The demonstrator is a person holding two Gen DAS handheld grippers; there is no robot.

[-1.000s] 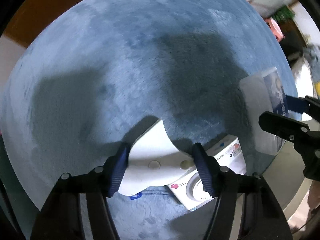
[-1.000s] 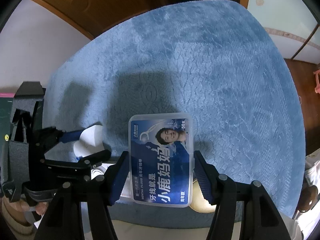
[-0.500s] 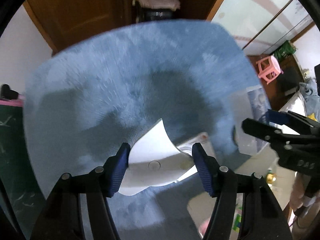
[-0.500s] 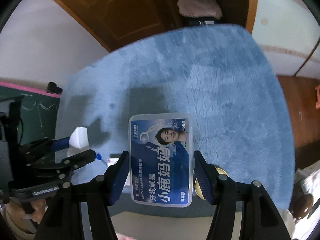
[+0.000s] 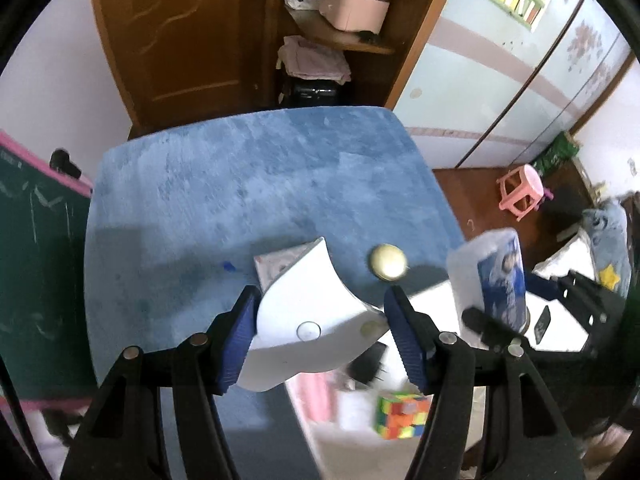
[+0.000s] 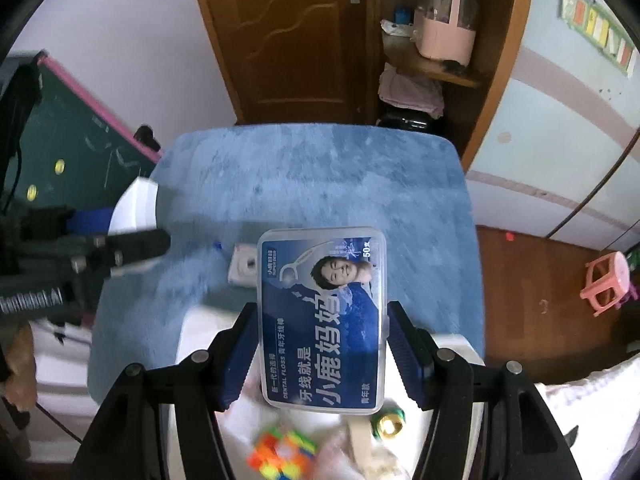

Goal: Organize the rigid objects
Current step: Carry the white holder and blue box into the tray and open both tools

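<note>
My left gripper point(image 5: 323, 296) is shut on a white curved plastic piece point(image 5: 308, 320), held high over the near edge of the blue mat point(image 5: 240, 184). My right gripper point(image 6: 323, 308) is shut on a clear dental floss box point(image 6: 324, 312) with a blue label, also held up in the air. Each gripper shows in the other's view: the right gripper point(image 5: 528, 300) with the floss box point(image 5: 500, 280), the left gripper point(image 6: 132, 228) with the white piece point(image 6: 136, 208). On the mat lie a white timer point(image 6: 244, 266) and a round gold lid point(image 5: 388, 267).
A white bin point(image 6: 192, 328) below both grippers holds a Rubik's cube point(image 6: 280, 456) and a gold-and-green item point(image 6: 390, 424). A green chalkboard point(image 6: 80, 152) stands left of the mat. A pink stool point(image 5: 520, 192) sits on the wooden floor at right. A door and shelves are behind.
Both grippers have risen and pulled back from the mat, each still gripping its object. The room and the white bin with the cube have come into view.
</note>
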